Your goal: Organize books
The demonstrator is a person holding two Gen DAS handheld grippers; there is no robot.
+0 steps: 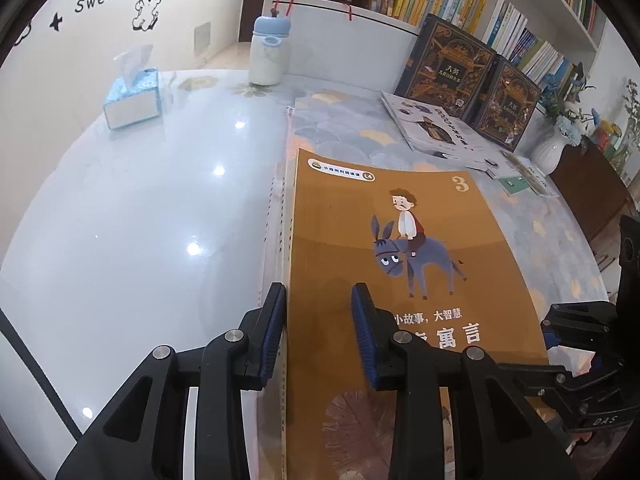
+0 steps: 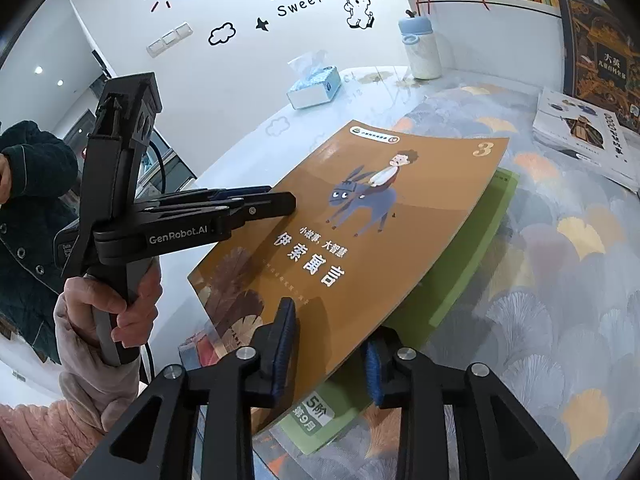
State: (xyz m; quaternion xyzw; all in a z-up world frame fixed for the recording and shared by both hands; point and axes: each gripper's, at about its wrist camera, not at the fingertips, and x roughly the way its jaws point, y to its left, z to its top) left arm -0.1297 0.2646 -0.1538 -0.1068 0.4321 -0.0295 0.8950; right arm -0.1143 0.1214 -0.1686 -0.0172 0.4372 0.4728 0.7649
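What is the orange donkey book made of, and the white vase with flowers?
The orange donkey book looks like a thin paper book with a glossy soft cover: it bends and catches light. The white vase seems glazed ceramic, smooth, ribbed and slightly shiny, though it is small and far off, so plastic is possible.

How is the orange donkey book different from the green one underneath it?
The orange book lies on top, its cover in full view with a boy on a donkey; the green book sits beneath, showing only edge strips. The orange book sits between both grippers' fingers; the green doesn't. Both are thin paperbacks.
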